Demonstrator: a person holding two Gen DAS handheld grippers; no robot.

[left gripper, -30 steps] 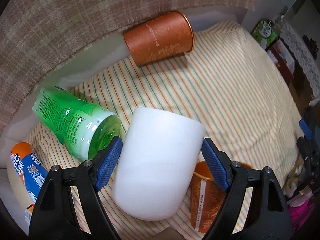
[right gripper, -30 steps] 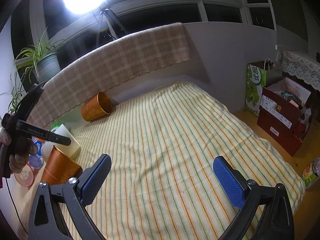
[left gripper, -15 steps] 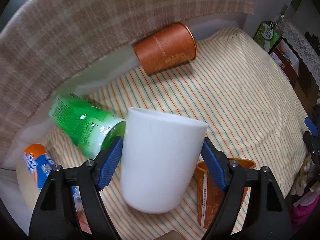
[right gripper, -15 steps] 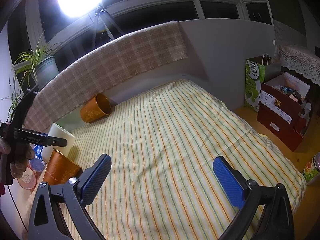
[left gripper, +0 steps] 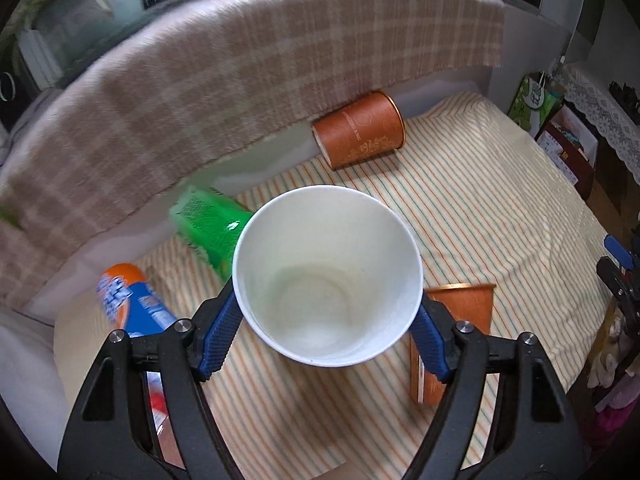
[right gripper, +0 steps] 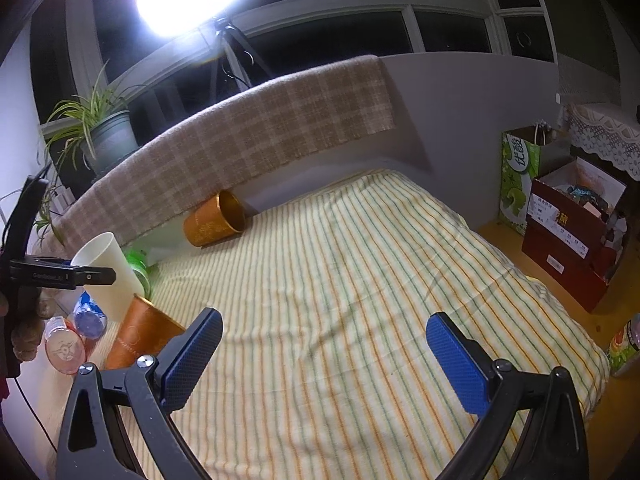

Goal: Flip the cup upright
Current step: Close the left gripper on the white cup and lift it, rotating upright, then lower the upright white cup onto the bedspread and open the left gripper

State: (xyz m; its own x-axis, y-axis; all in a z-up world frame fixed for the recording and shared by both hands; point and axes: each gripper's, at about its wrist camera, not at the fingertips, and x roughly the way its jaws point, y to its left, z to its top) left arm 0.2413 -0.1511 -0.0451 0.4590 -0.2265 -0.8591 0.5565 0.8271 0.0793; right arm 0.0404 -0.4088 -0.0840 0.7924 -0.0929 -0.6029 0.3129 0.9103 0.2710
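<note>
I had the left gripper (left gripper: 326, 330) clamped on the white cup (left gripper: 327, 280) just below its rim, a blue pad on either side, so the mouth faced up while I carried it above the striped cloth (left gripper: 480, 208) near its left edge; the cup looked plain, smooth and empty inside. The right gripper (right gripper: 320, 360) hung idle over the cloth's near edge, pads spread and holding nothing.

Wide bare stretch of striped yellow bedsheet (right gripper: 360, 300) open ahead, left edge crowded by upright orange paper cup (right gripper: 138, 330), lying green plastic bottle (left gripper: 208, 228), blue-and-orange bottle (left gripper: 132, 304), second orange paper cup on its side (right gripper: 214, 220) against plaid-draped headboard (right gripper: 240, 140)
</note>
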